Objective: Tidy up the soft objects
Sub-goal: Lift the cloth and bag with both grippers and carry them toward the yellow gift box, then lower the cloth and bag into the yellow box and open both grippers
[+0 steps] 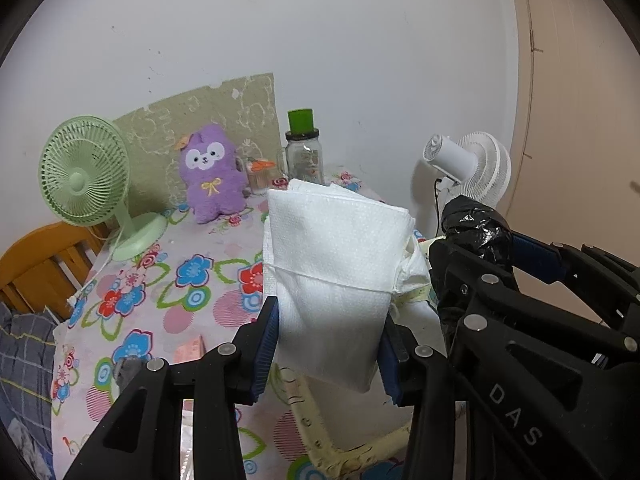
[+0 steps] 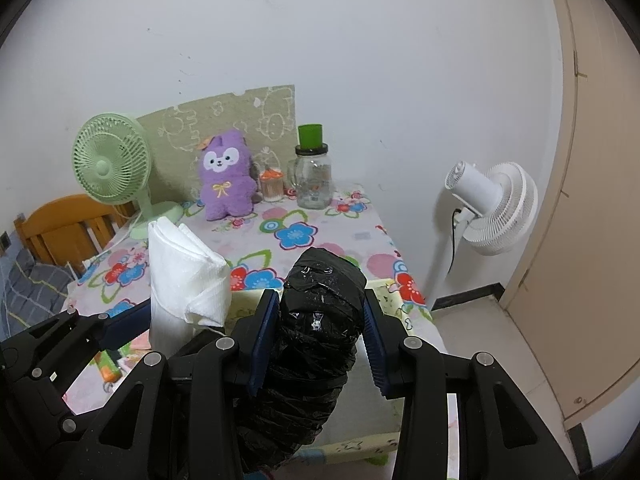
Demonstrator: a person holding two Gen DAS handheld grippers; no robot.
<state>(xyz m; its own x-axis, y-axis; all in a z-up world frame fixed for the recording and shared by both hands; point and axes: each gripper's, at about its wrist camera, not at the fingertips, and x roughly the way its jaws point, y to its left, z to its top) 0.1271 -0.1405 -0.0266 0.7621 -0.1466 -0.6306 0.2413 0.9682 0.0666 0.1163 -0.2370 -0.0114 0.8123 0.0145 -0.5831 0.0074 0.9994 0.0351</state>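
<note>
Left gripper (image 1: 326, 344) is part closed, its blue pads clamped on a folded stack of white embossed paper towel (image 1: 340, 256); the stack stands upright out of the jaws, held clear above the desk (image 1: 200, 296) with the floral cloth. Right gripper (image 2: 318, 340) is likewise part closed, squeezing a roll of crinkled black plastic bags (image 2: 320, 320), also lifted off the desk. The two grippers sit side by side, towel left of the black roll; from the left wrist view the roll (image 1: 476, 224) shows just right of the towel. Below them, at the desk's near edge, is a cream fabric-lined basket (image 1: 320, 436); whether either item touches it I can't tell.

At the back by the wall: purple plush bunny toy (image 2: 226, 182) upright, green desk fan (image 2: 110, 160) to its left, glass jar with a green cup on its lid (image 2: 314, 178) to its right. White floor fan (image 2: 492, 204) stands off the desk's right side.
</note>
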